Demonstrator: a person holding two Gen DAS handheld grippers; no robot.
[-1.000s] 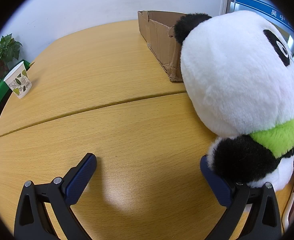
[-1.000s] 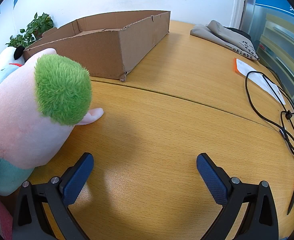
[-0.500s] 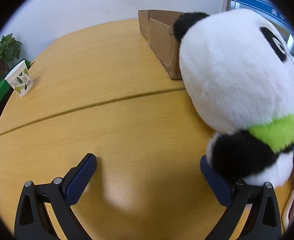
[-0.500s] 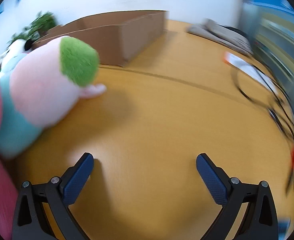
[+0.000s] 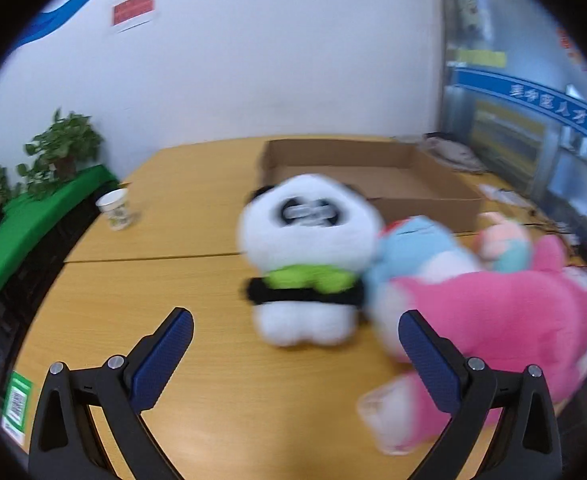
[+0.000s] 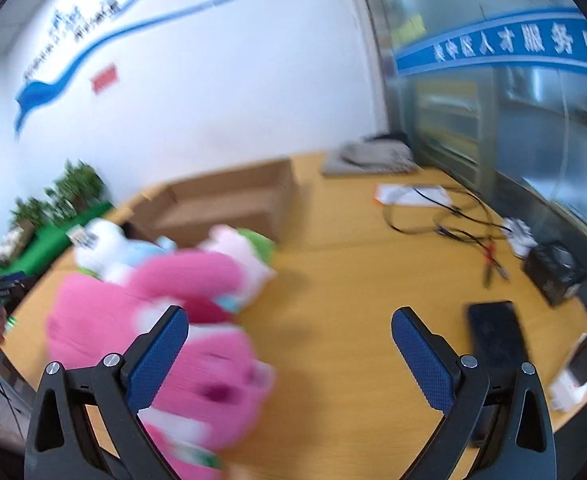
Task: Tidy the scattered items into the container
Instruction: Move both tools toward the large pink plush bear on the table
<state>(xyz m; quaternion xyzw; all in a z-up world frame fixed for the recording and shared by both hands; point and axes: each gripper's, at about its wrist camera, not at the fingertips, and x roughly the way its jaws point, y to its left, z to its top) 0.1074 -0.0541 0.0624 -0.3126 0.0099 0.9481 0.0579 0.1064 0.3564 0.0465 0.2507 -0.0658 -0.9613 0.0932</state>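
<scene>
A panda plush (image 5: 305, 256) with a green scarf sits on the wooden table (image 5: 153, 304) in front of an open cardboard box (image 5: 373, 184). Beside it lie a light blue plush (image 5: 413, 248), a pink plush (image 5: 505, 312) and a small pink and green plush (image 5: 501, 240). My left gripper (image 5: 295, 350) is open and empty, raised in front of the panda. My right gripper (image 6: 289, 344) is open and empty, with the pink plush (image 6: 165, 304) behind its left finger. The box (image 6: 229, 204) also shows in the right wrist view, blurred.
A paper cup (image 5: 117, 210) stands at the left, near potted plants (image 5: 61, 148) on a green ledge. Black cables (image 6: 445, 220), papers, a dark phone (image 6: 497, 332) and a grey bag (image 6: 373, 156) lie on the right side of the table.
Both grippers have pulled back and up from the table, so the plush pile and the box interior now show from farther off. Both views are motion-blurred.
</scene>
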